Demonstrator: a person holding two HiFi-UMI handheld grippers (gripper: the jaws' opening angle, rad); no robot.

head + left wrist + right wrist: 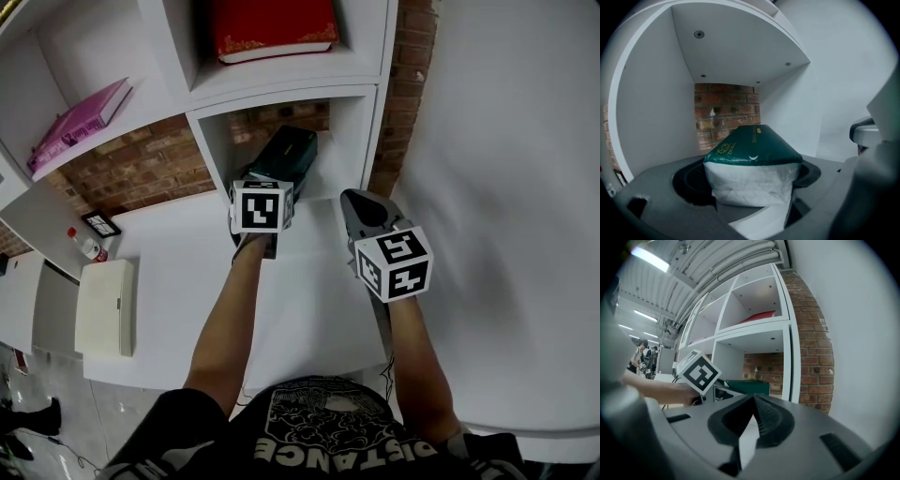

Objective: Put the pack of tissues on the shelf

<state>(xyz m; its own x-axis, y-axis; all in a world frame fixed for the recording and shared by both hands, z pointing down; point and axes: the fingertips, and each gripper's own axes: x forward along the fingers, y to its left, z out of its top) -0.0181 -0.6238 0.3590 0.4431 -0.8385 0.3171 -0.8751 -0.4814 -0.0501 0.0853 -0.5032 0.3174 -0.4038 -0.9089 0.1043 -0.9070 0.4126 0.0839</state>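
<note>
- Where the left gripper (750,183) meets the mouth of the white shelf (366,131), its 2 jaws are closed on the near end of the pack of tissues (752,145), 1 jaw on each white side.
- Pack of tissues: dark green top with small yellow print, white sides. It lies lengthwise, far end pointing into the compartment toward the brick wall (141,169) that shows at the back.
- In the head view the pack sits partly inside the compartment directly below the 1 holding the red book (272,28). I cannot tell whether its underside touches the compartment floor.
- Right gripper (753,398): jaws brought together at the tips, nothing between them. It is over the white tabletop (187,281), just to the right of the left gripper and short of the shelf front.
- Right gripper view: the left gripper's marker cube (699,372) shows to the left, with the green pack beyond it at the compartment opening.
- Pink book (80,122) lies flat in a compartment further left and higher.
- Far left of the tabletop: a small bottle (86,246) with a red cap, a small dark frame (100,223) just beside it, and a flat cream box (105,307) nearer the person. All 3 are well apart from both grippers.
- Both of the person's forearms are bare and stretched forward.
</note>
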